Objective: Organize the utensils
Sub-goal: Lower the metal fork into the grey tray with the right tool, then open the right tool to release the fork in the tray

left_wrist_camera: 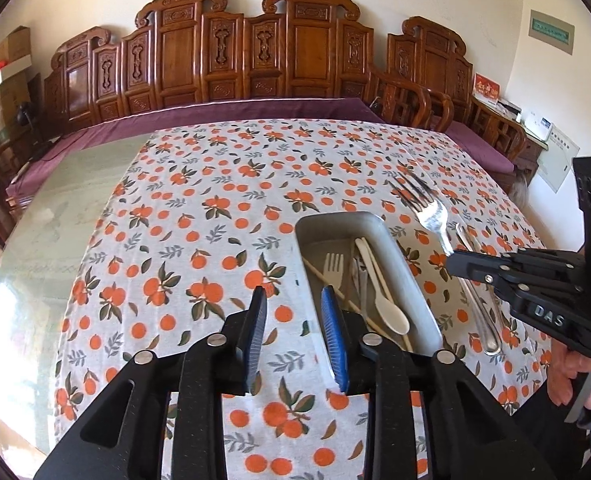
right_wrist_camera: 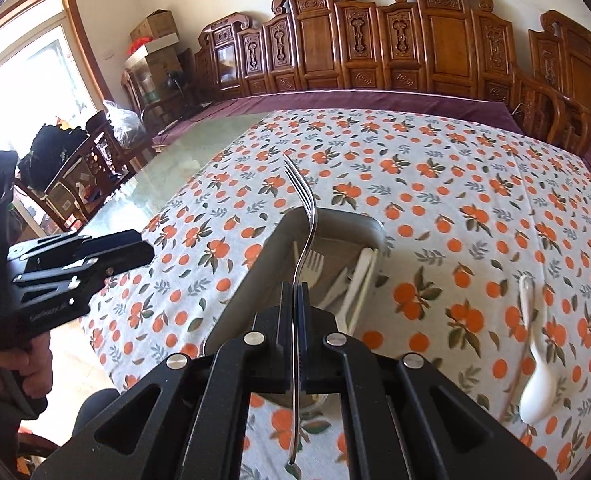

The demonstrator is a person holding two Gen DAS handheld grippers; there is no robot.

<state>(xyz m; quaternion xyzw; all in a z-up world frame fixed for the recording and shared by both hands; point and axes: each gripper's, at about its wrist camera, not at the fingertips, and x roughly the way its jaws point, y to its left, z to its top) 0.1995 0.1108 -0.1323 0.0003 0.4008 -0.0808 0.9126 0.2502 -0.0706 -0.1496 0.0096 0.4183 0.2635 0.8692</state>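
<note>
A metal tray lies on the orange-print tablecloth and holds several pale utensils, among them a fork, a spoon and chopsticks. My left gripper hovers over the tray's near left rim, open, with nothing between its blue pads. My right gripper is shut on the handle of a metal fork, tines up and away, above the tray. In the left wrist view that fork sticks up from the right gripper to the right of the tray.
A metal spoon lies on the cloth right of the tray. A white spoon lies further right. Bare glass tabletop lies to the left. A carved wooden bench with a purple cushion runs behind the table.
</note>
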